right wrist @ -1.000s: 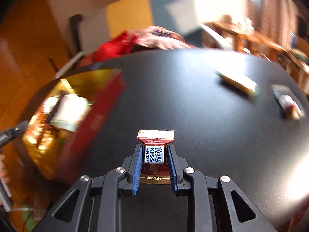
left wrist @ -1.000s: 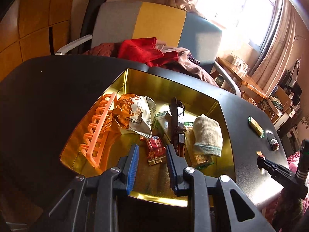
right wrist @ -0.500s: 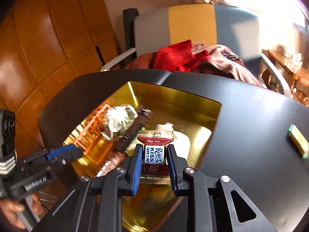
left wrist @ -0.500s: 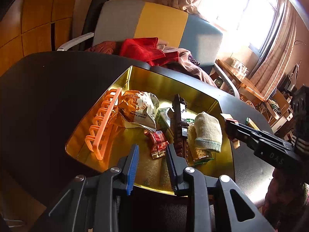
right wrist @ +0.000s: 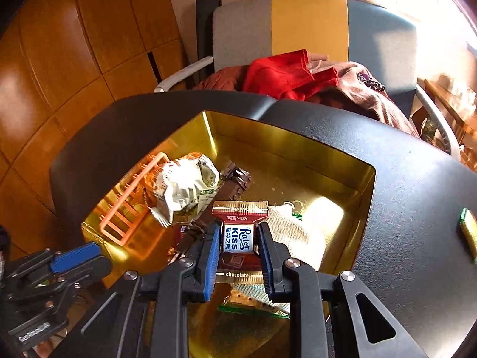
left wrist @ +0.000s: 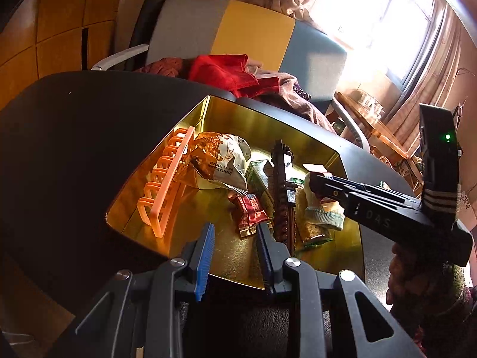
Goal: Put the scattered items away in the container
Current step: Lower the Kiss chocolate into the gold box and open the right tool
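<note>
1. Your right gripper point(right wrist: 237, 240) is clamped on a wrapped chocolate point(right wrist: 238, 238); both pads press on the sides of the packet, which stands upright between them.

2. A second ago this gripper held the same chocolate over the bare black table point(right wrist: 417, 203), with the gold tin point(right wrist: 362, 205) off to the left. It now hangs over the inside of the tin, above the knitted sock point(right wrist: 298, 232). The carry is in effect done.

3. The grip has not changed across that move. The packet sits between the pads exactly as before.

4. Your left gripper point(left wrist: 235, 253) is parted with nothing between its pads. It hovers at the near rim of the tin and has barely shifted.

5. The tin already holds an orange rack point(left wrist: 167, 185), a crumpled wrapper point(left wrist: 220, 161), a dark brick strip point(left wrist: 281, 191) and a small red packet point(left wrist: 250, 211).

6. Judged next step: let go of the chocolate over the tin. The drop looks short and the landing soft, so the risk is low.

7. A green-wrapped bar point(right wrist: 468, 232) lies on the table to the right of the tin. The task is therefore not finished.
</note>
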The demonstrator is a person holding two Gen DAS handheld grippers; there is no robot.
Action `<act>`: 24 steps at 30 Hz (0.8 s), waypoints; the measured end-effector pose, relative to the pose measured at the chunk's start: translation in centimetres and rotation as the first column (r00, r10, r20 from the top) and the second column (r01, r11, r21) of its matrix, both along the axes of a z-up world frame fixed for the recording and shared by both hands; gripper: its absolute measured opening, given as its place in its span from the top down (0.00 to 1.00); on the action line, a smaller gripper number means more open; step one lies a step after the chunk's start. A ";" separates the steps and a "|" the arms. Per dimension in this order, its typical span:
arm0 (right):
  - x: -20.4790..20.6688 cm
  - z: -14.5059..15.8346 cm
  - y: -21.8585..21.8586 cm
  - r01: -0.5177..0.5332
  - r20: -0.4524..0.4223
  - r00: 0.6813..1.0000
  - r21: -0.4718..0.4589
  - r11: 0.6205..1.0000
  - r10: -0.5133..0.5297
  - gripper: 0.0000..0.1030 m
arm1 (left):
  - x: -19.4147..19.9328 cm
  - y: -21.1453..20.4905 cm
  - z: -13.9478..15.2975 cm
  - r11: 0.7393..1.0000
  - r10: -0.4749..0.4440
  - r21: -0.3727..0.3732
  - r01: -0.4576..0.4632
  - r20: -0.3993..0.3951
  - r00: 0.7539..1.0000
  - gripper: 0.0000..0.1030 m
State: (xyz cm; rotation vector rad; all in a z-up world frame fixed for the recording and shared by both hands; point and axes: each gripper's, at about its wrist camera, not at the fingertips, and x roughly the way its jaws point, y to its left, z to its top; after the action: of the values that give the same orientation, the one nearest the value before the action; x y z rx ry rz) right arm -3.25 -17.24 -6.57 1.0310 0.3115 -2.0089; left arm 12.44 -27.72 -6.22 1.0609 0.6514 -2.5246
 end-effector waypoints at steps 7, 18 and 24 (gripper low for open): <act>-0.1 -0.2 0.0 0.001 0.002 1.000 0.003 1.000 -0.001 0.75 | 0.2 0.3 0.2 1.000 -0.005 -0.003 0.005 0.000 1.000 0.72; 0.3 -0.2 0.3 0.007 0.001 1.000 -0.002 1.000 -0.007 0.74 | 0.7 0.8 1.1 1.000 -0.005 -0.021 0.005 -0.009 1.000 0.72; 0.6 0.3 1.6 0.027 0.022 0.999 -0.042 0.999 -0.026 0.74 | 0.7 1.6 1.8 0.999 -0.025 -0.044 0.024 -0.019 1.000 0.72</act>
State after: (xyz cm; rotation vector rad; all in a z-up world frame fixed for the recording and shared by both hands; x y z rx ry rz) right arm -2.69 -15.63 -6.32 1.0345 0.2444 -2.0184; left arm 13.17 -26.07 -4.46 1.0369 0.5883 -2.5610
